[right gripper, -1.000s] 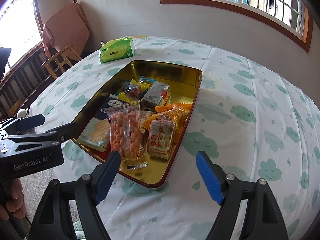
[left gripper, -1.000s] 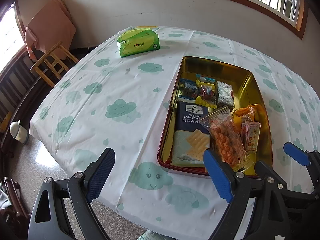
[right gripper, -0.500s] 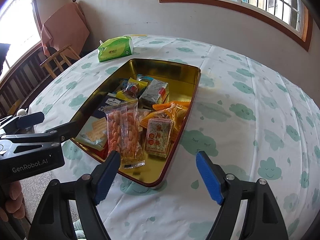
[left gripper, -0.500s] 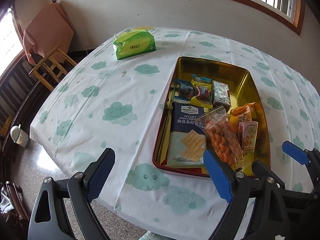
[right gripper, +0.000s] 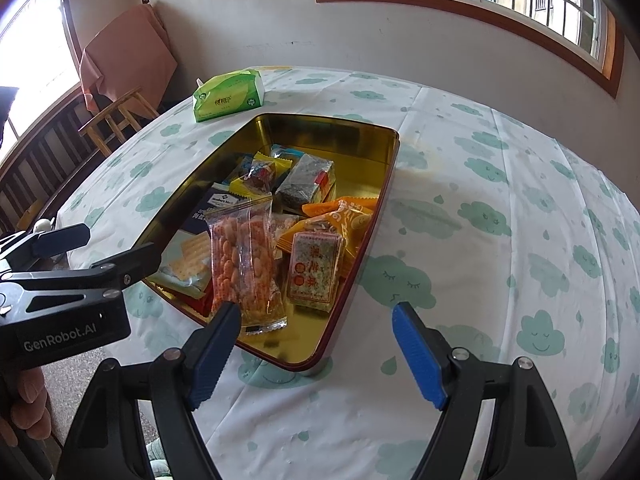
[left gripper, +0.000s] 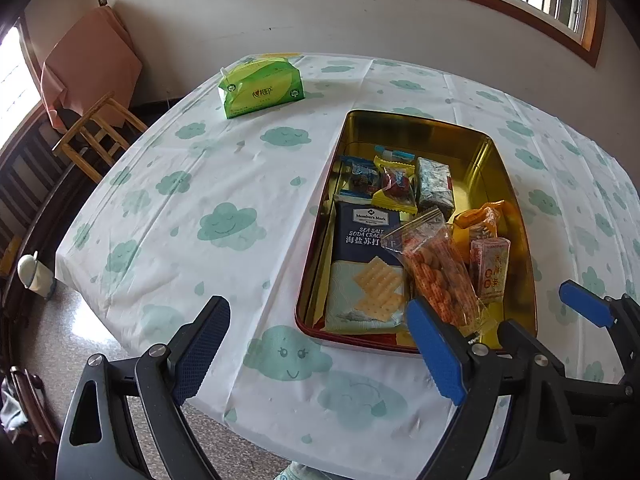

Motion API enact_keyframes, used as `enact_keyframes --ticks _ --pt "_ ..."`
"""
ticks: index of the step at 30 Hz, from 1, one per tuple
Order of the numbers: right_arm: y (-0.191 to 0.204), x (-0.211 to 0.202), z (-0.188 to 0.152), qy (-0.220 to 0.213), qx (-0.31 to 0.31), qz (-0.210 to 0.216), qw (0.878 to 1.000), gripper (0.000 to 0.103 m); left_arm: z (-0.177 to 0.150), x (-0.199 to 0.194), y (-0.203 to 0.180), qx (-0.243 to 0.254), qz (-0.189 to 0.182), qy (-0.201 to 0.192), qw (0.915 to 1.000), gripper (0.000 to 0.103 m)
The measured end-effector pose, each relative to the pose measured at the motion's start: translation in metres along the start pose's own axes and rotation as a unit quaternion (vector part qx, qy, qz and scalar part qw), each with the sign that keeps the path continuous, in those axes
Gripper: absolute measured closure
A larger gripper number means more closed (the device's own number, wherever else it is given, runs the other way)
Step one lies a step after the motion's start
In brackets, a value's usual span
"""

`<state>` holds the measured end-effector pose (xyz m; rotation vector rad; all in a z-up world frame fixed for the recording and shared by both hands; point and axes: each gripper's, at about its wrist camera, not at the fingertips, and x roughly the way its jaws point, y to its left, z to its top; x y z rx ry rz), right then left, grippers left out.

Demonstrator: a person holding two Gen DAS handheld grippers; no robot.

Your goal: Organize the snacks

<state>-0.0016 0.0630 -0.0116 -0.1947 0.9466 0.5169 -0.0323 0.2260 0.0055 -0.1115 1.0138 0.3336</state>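
Note:
A gold tin tray [left gripper: 432, 136] with a red rim stands on the table and also shows in the right wrist view [right gripper: 344, 128]. In it lie a dark blue soda cracker pack [left gripper: 366, 264], a clear bag of orange snacks [right gripper: 244, 264], an orange packet [right gripper: 344, 220], a small red-and-white box [right gripper: 316, 268] and several small wrapped snacks [left gripper: 394, 184]. My left gripper [left gripper: 320, 356] is open and empty, near the tray's near left corner. My right gripper [right gripper: 316, 352] is open and empty, over the tray's near right corner.
A green tissue pack [left gripper: 260, 90] lies on the far left of the cloud-print tablecloth [left gripper: 224, 200]. A wooden chair [left gripper: 96, 132] stands off the table's left. A white wall and window are behind. The table's near edge is just under the grippers.
Both grippers have drawn back and risen slightly from the tray, so the table looks a little further away. Both stay open and empty. The snacks have not moved.

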Motion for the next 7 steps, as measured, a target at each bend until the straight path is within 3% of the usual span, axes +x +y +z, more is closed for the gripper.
enact_keyframes --ticks 7 --pt "0.0003 -0.0001 -0.0001 0.000 0.000 0.000 1.000 0.023 -0.0007 -0.0023 -0.0005 0.001 -0.003 -0.003 1.0000 0.015"
